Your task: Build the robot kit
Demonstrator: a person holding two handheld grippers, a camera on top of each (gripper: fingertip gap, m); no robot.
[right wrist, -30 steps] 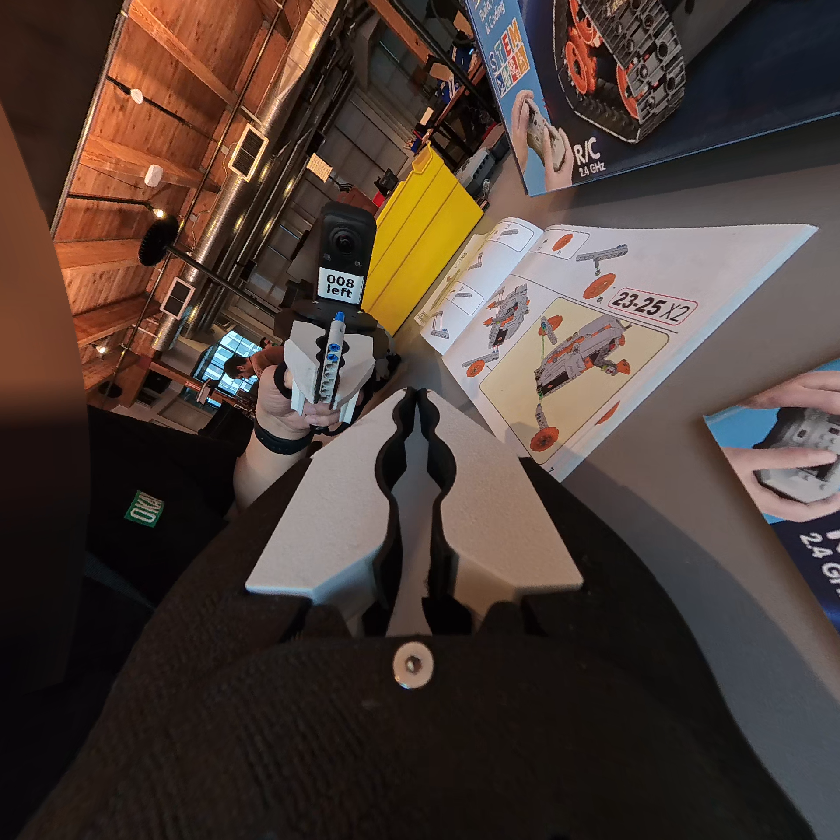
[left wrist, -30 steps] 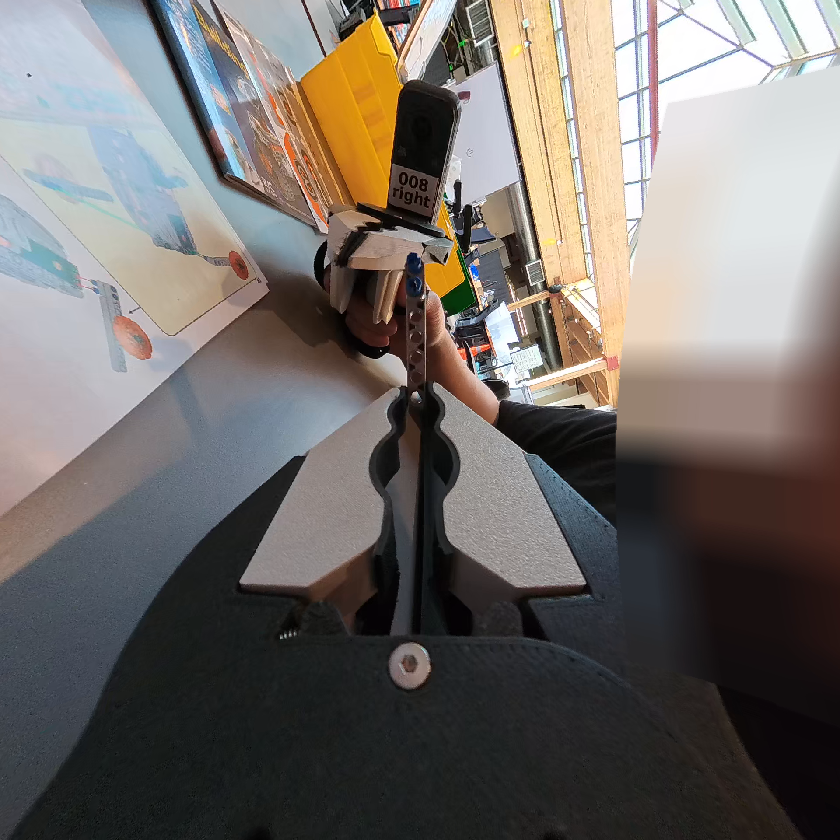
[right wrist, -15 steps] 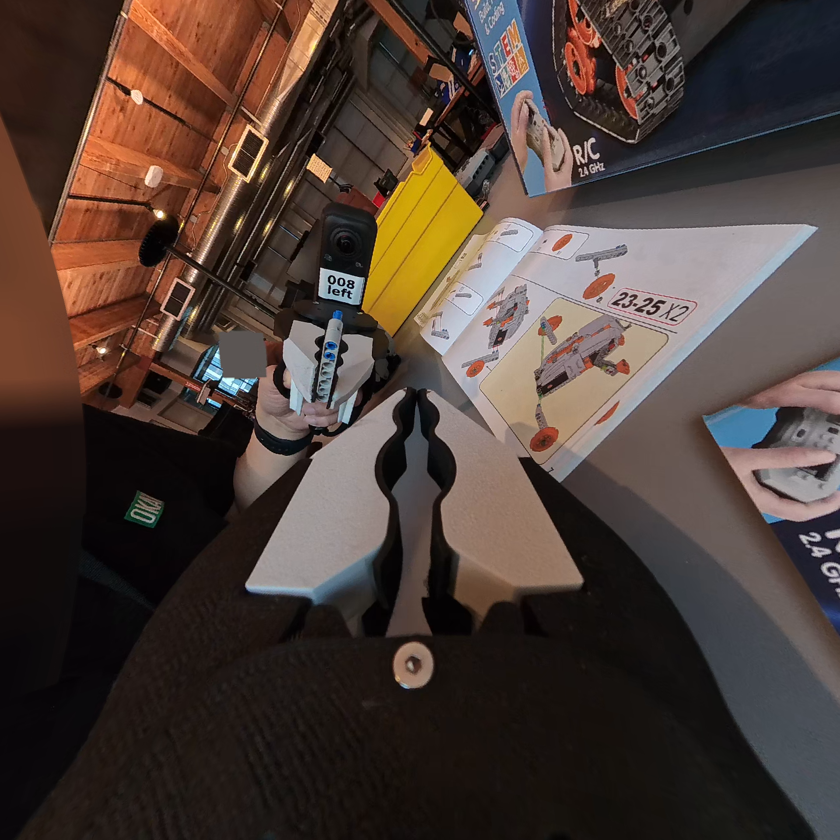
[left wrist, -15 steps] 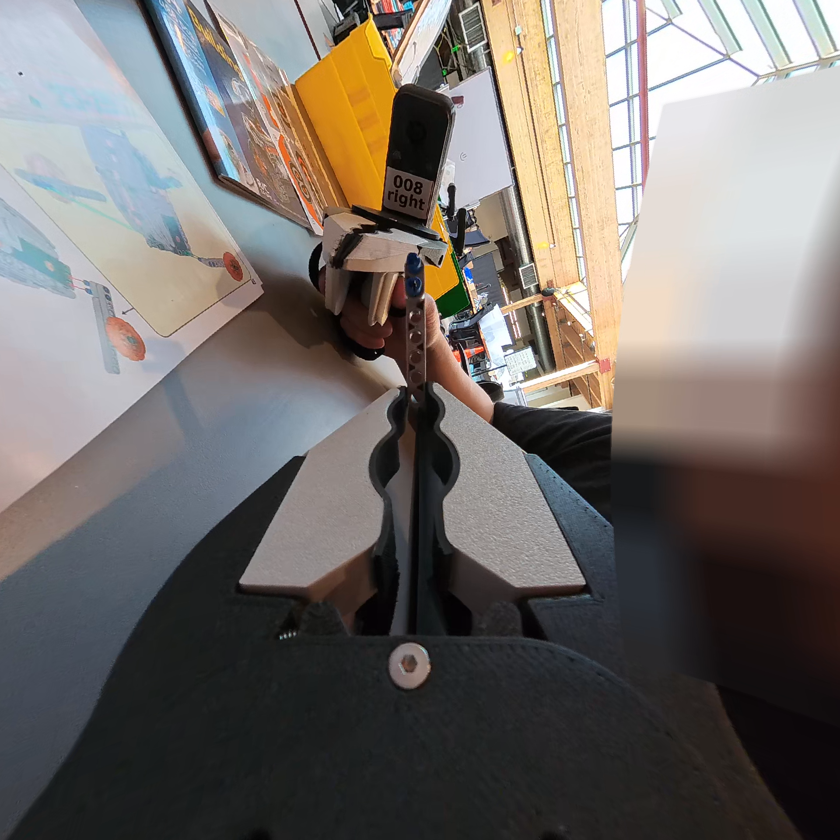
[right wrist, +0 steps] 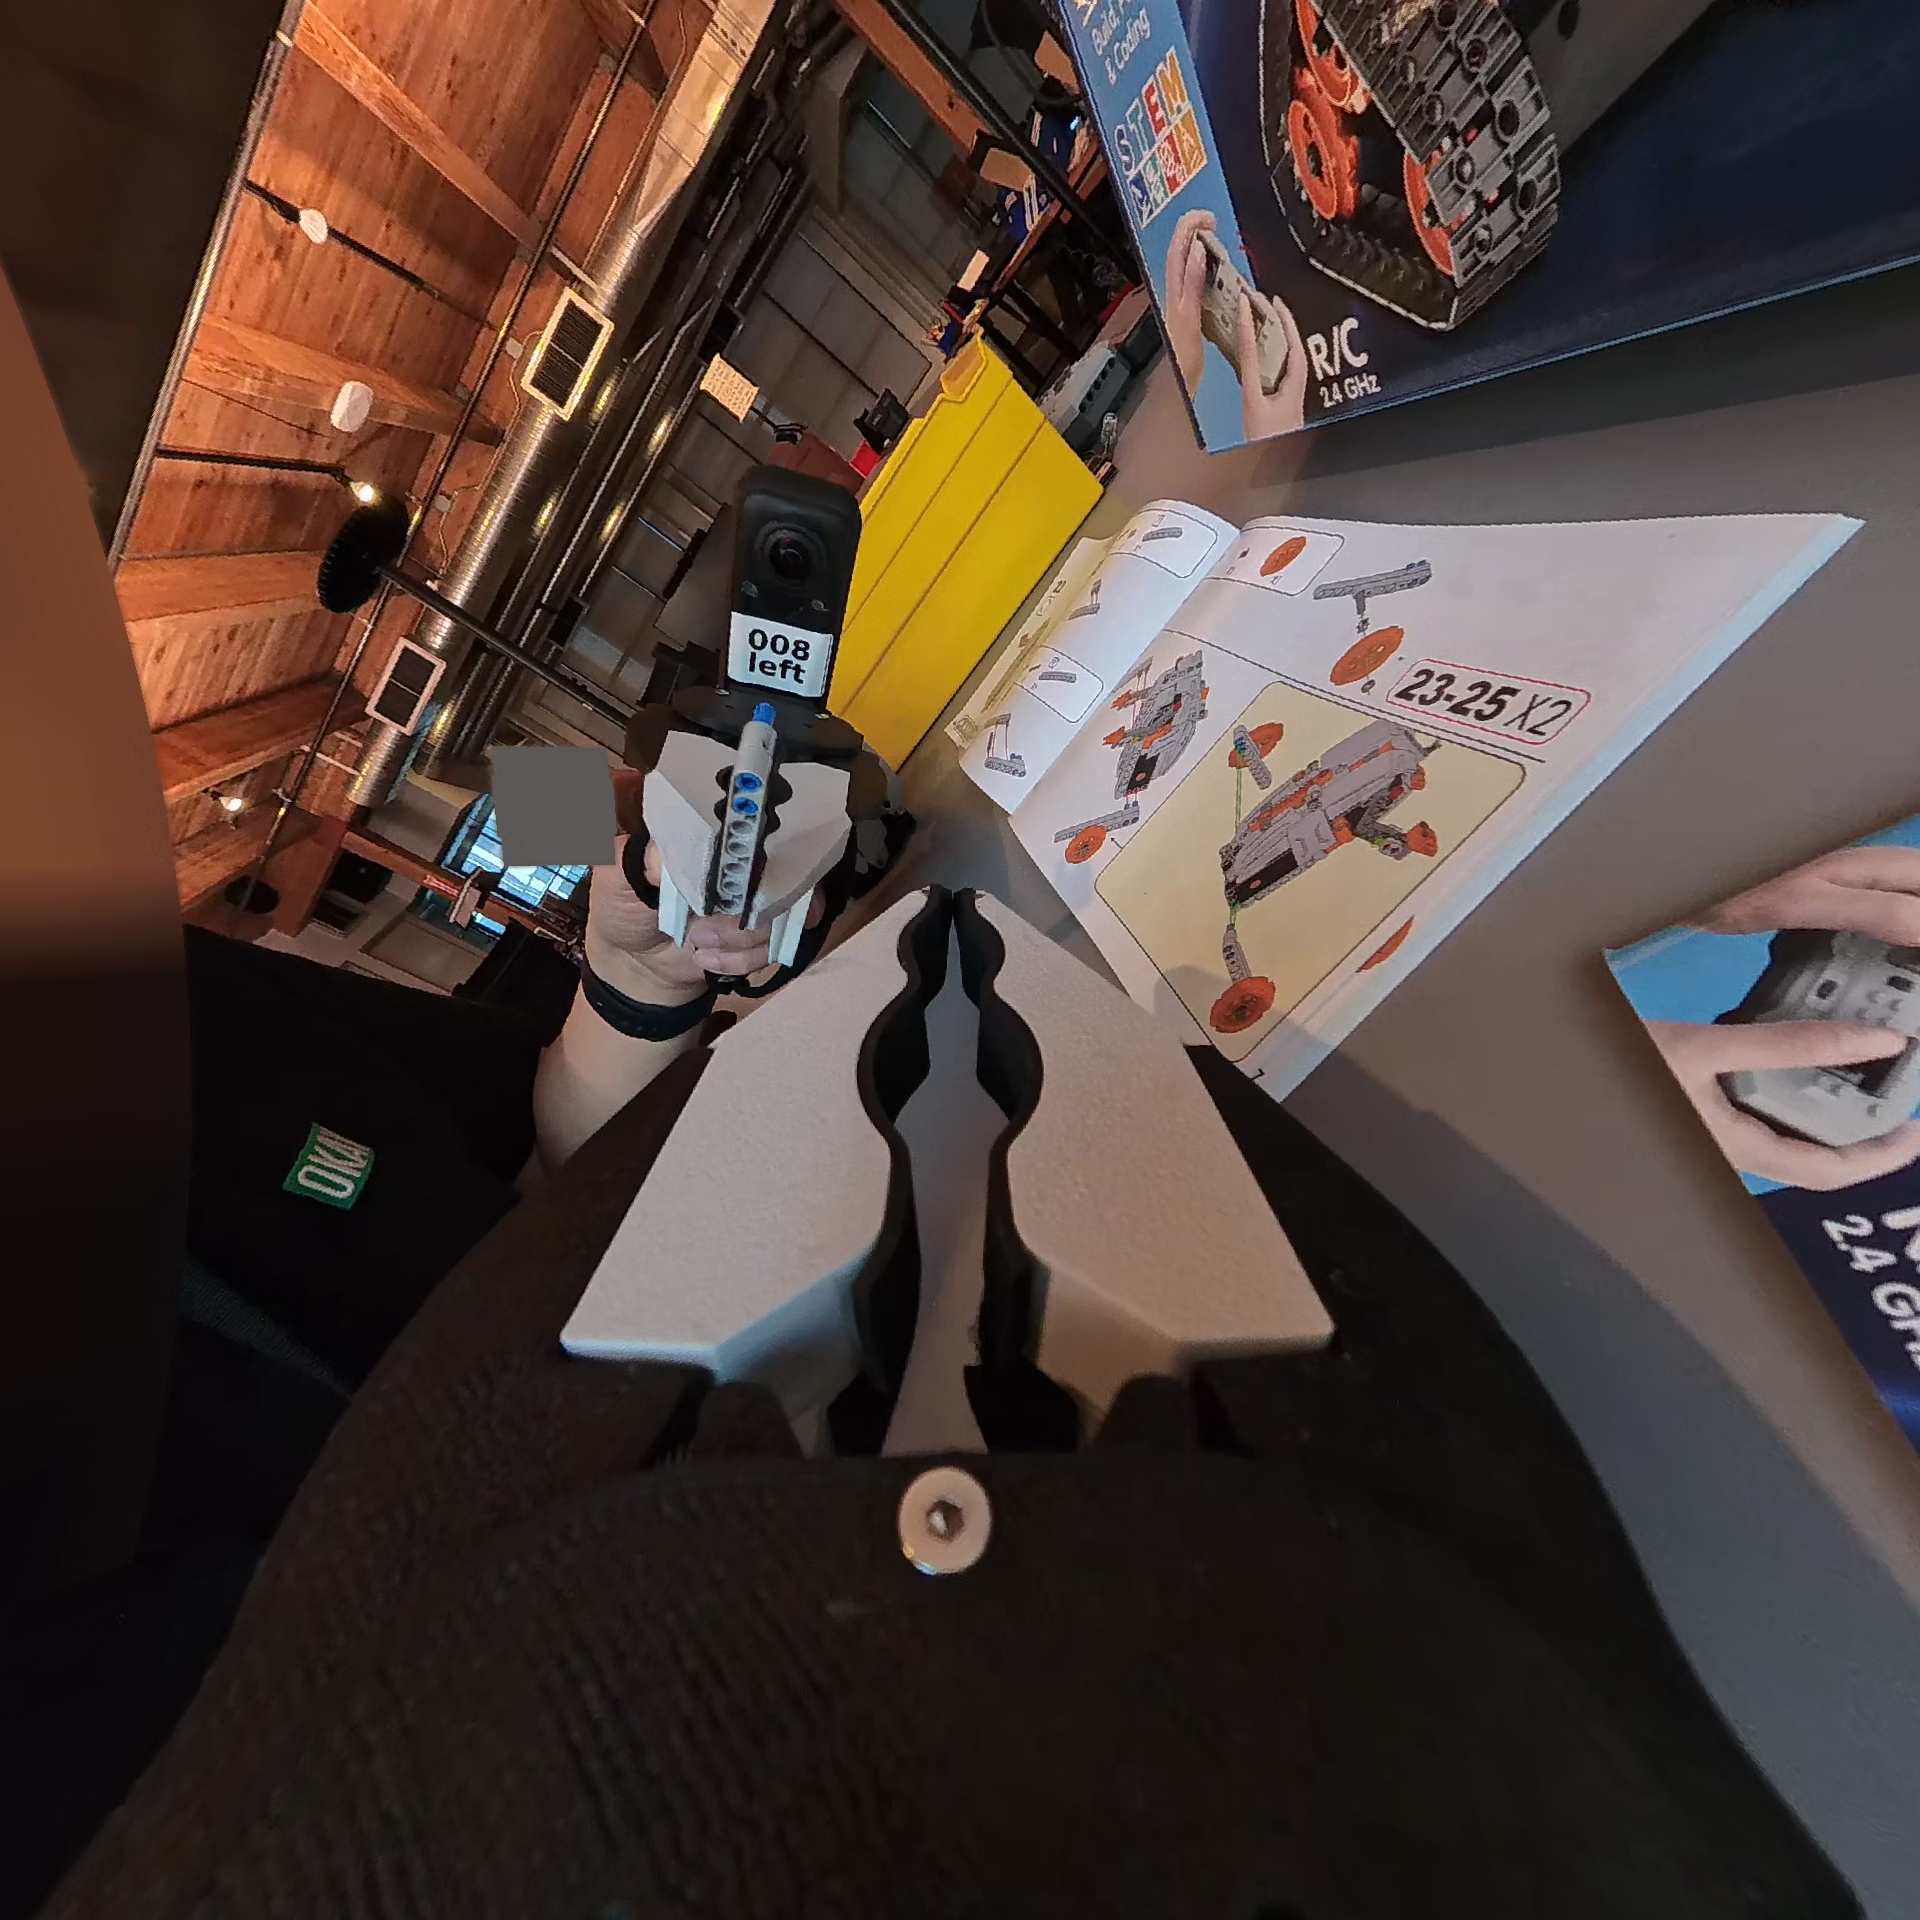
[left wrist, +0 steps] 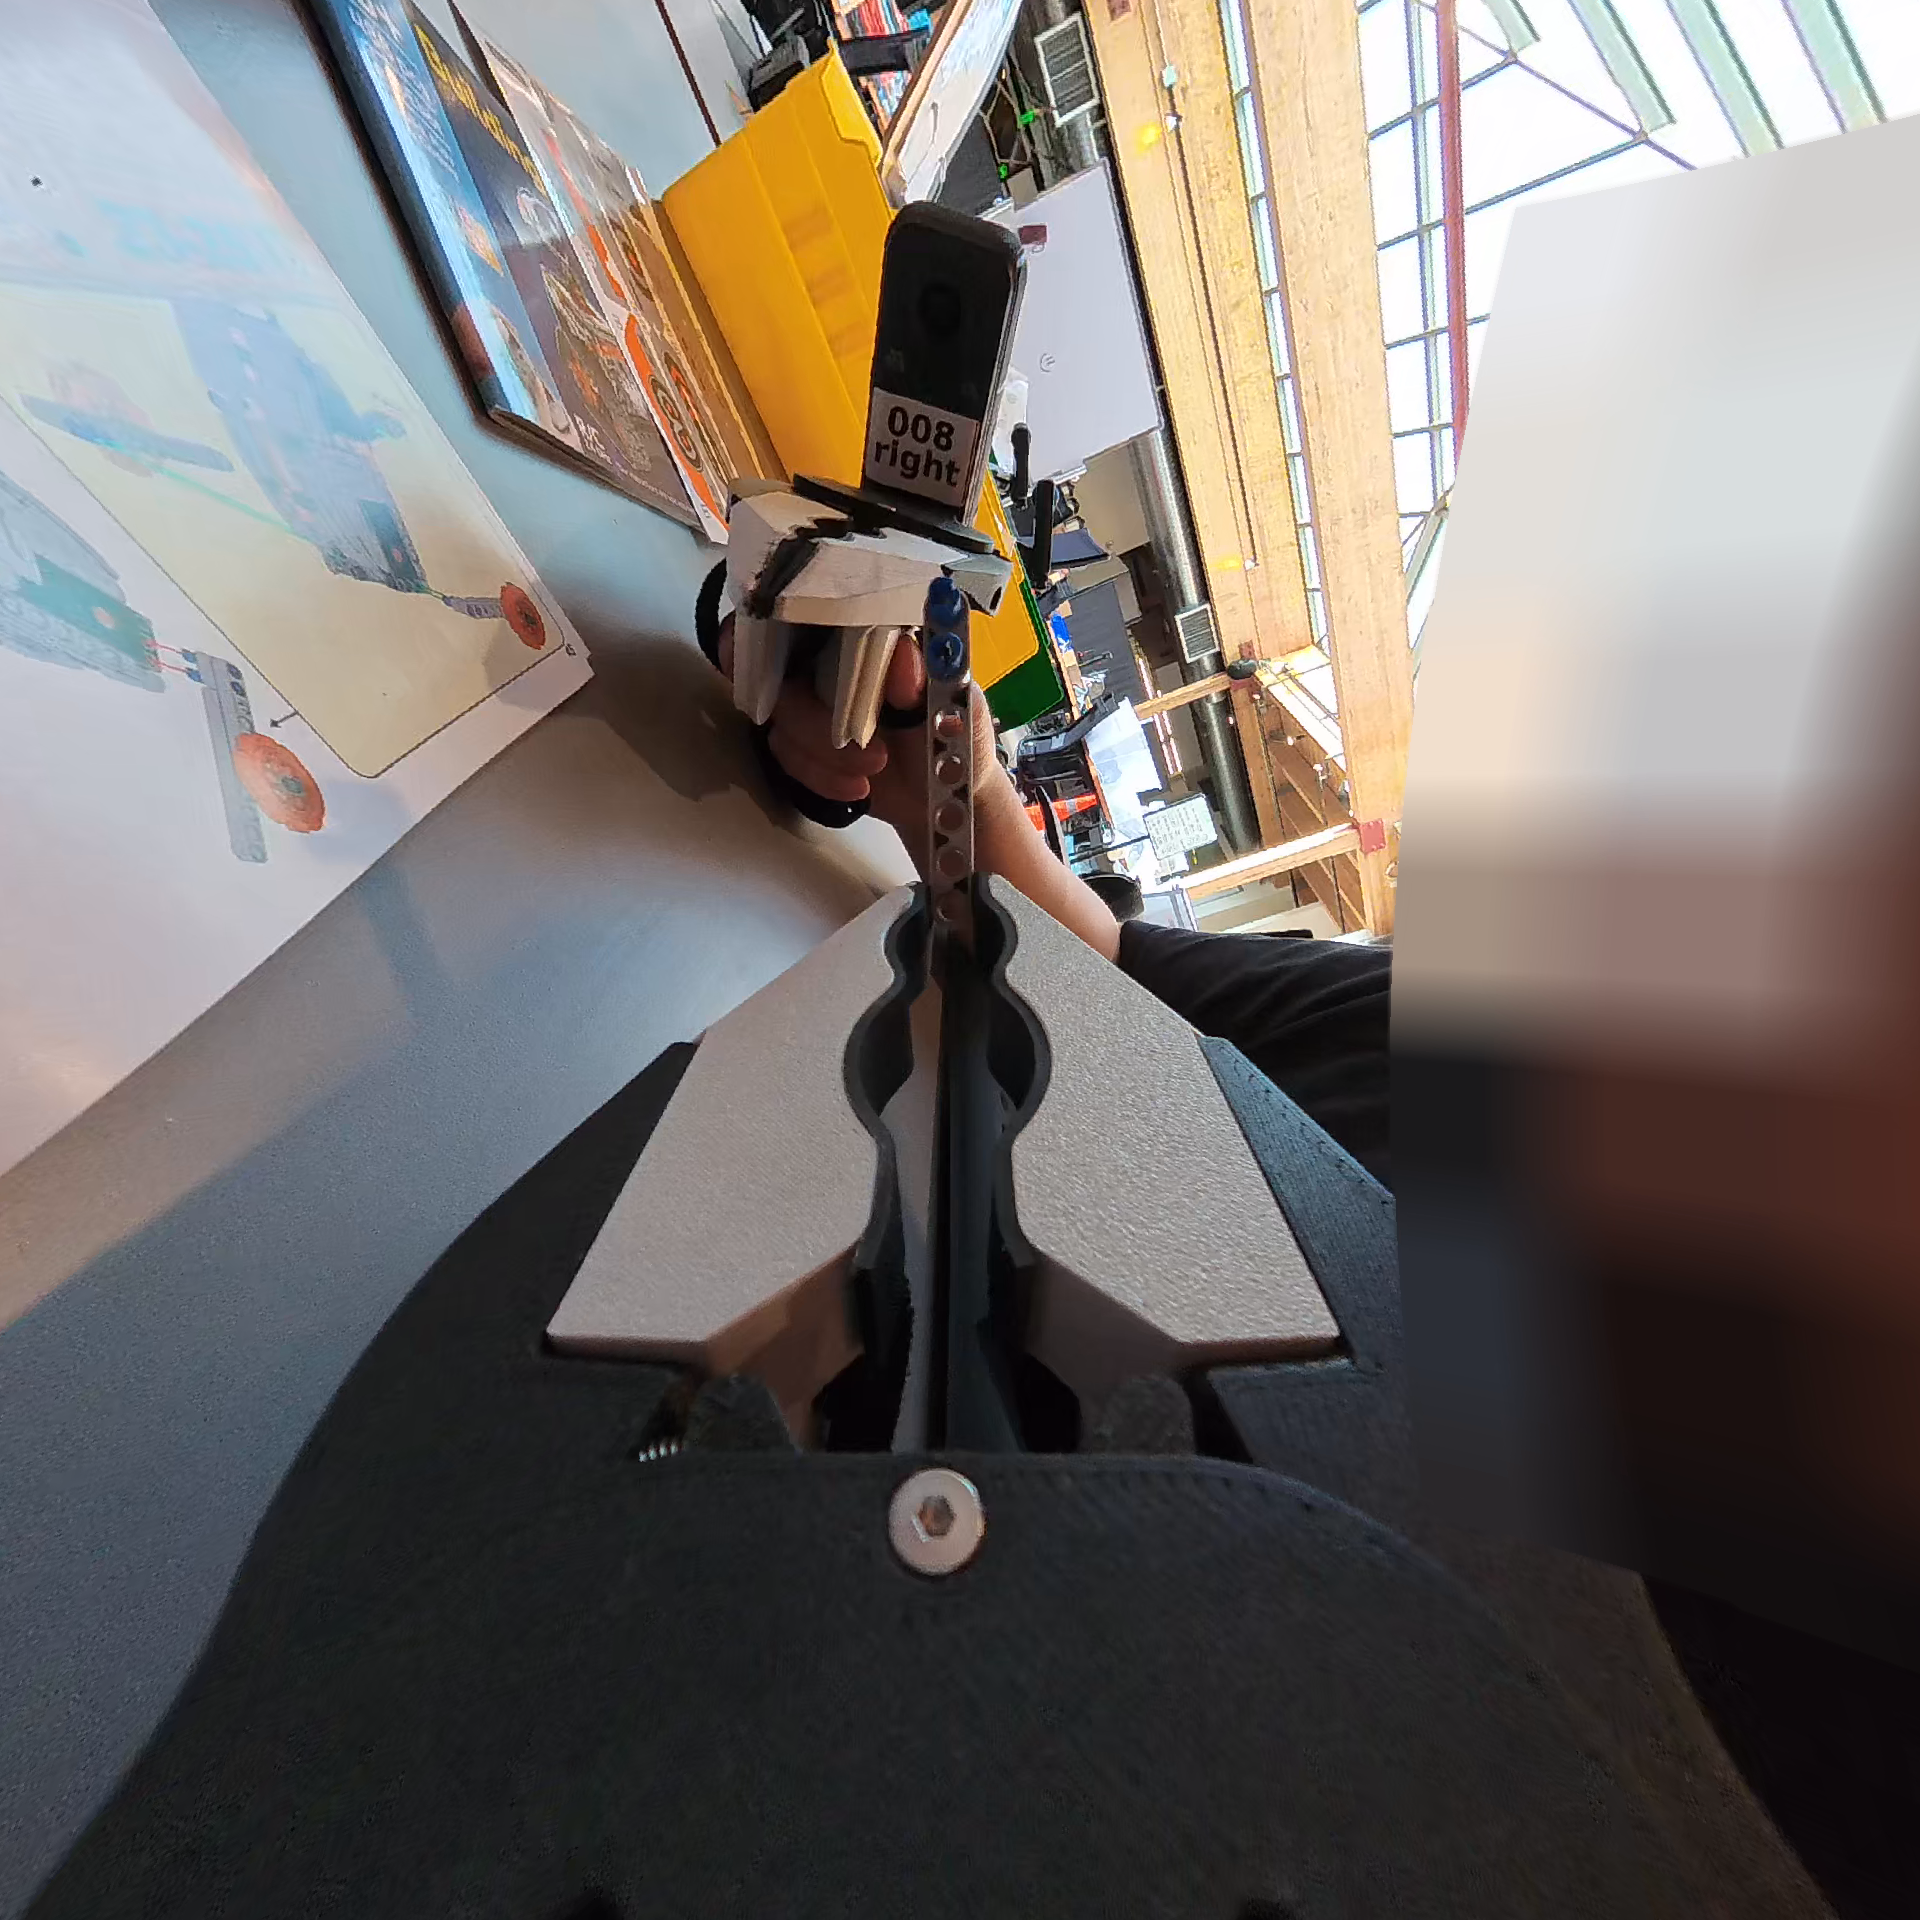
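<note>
My left gripper (left wrist: 951, 896) is shut on a grey perforated beam (left wrist: 948, 774). The beam sticks out forward and has blue pins at its far end. My right gripper (right wrist: 943, 902) is shut with nothing between its fingers. The two grippers face each other above the grey table (right wrist: 1475, 1351). In the left wrist view, the right gripper (left wrist: 808, 717) sits just left of the beam's pinned end. In the right wrist view, the left gripper (right wrist: 736, 883) shows ahead to the left, holding the beam (right wrist: 746, 805) end-on. A hand holds each gripper.
An open instruction booklet (right wrist: 1351, 790) lies on the table and also shows in the left wrist view (left wrist: 208, 540). A blue toy box (right wrist: 1455, 229) stands behind it. Another printed blue box (right wrist: 1808, 1091) lies at the right. A yellow bin (right wrist: 966, 540) stands farther back. My hands' fingertips stand some 8 cm from each other.
Almost nothing. Both grippers keep their poses facing each other, with only a slight drift. The beam stays in the left gripper.
</note>
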